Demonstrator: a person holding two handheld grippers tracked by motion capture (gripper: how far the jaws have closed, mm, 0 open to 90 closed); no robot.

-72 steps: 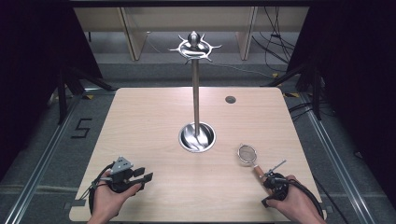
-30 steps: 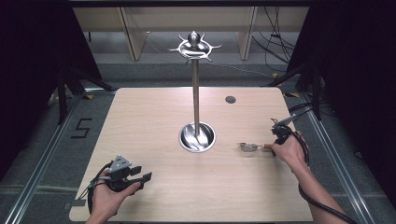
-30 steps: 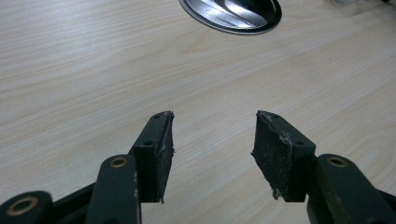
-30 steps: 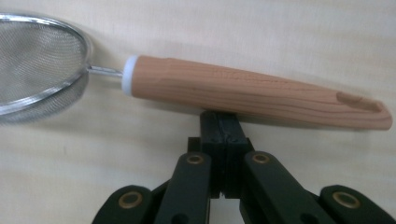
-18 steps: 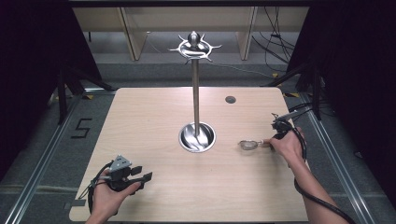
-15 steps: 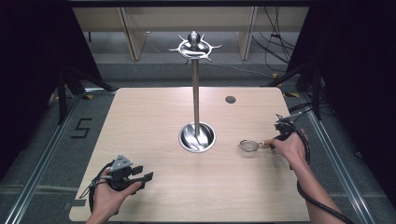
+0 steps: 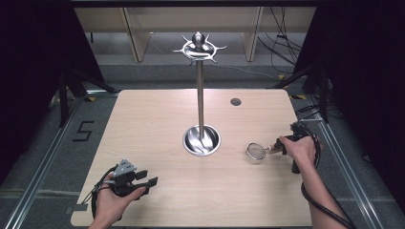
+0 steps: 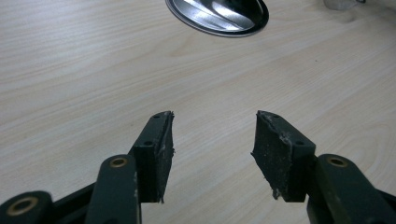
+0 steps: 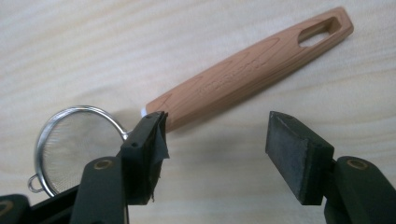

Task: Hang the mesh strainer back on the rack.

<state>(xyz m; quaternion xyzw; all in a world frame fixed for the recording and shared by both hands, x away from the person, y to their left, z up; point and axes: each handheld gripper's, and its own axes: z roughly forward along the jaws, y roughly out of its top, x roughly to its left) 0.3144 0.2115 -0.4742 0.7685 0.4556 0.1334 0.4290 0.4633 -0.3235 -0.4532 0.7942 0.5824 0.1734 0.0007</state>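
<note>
Nothing is being gripped yet: the right gripper is standing open just over the strainer, its jaws spread wide with the wooden handle lying beyond and between them, untouched as far as the right gripper view shows. The strainer is lying flat on the counter, its mesh bowl pointing toward the stand and its handle toward the counter's right edge. In the high view the right gripper is sitting at the handle end, with the strainer near the stand's round base. The left gripper is also open and holding nothing, resting over bare wood well apart from the strainer. Judging from this, the pickup is only beginning; closing on the handle, lifting, and probably hanging the strainer on the stand's hooks are all left to do.
</note>
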